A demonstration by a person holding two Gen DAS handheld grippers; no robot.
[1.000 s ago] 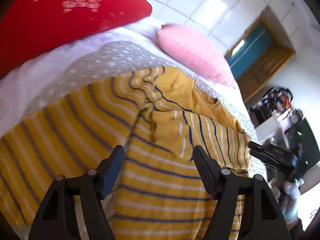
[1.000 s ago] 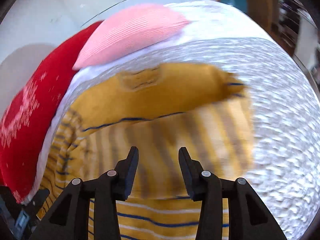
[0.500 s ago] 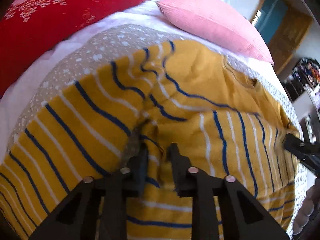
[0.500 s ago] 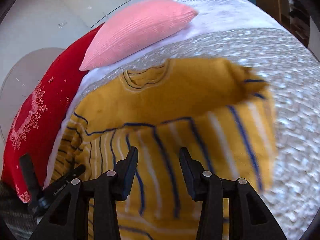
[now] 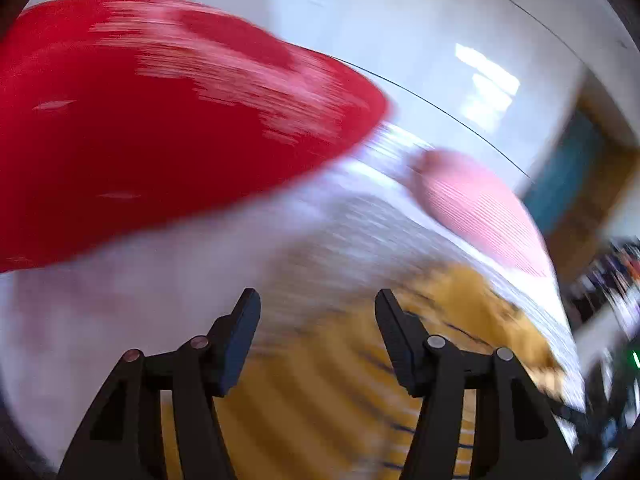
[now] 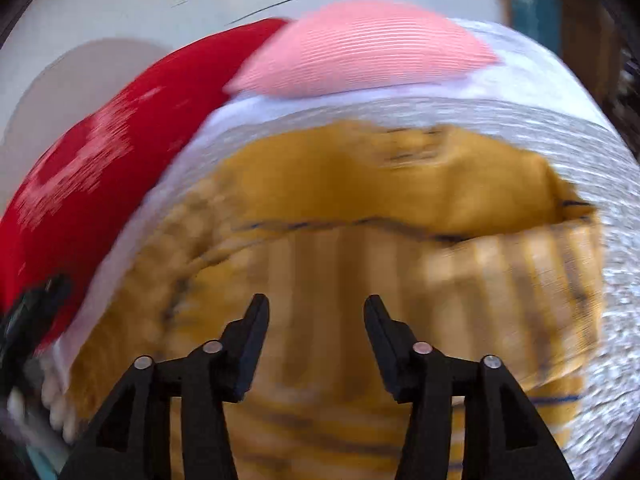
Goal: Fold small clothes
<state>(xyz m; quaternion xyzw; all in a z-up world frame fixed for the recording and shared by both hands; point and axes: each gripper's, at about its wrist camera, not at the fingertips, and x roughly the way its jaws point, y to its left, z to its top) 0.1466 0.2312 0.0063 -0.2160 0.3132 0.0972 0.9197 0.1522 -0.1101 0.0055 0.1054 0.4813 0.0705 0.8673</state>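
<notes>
Looking along the left gripper [image 5: 316, 320], its jaws are opening on nothing, with the blurred mustard-yellow, navy-striped knit top [image 5: 320, 400] lying just below on the speckled grey bedspread [image 5: 340, 232]. From the right wrist, the right gripper [image 6: 316, 320] also spreads empty over the top [image 6: 380, 184], whose striped part lies folded across the plain yellow; I judge the next pinch should take an outer edge and carry it flat.

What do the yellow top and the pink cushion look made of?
Yellow top: soft, matte knit or jersey by its look; it lies folded in a limp layer, with dark stripes. Blur hides the weave. Pink cushion: ribbed matte fabric, perhaps corduroy or knit; fine parallel ridges run across its puffed face.
</notes>
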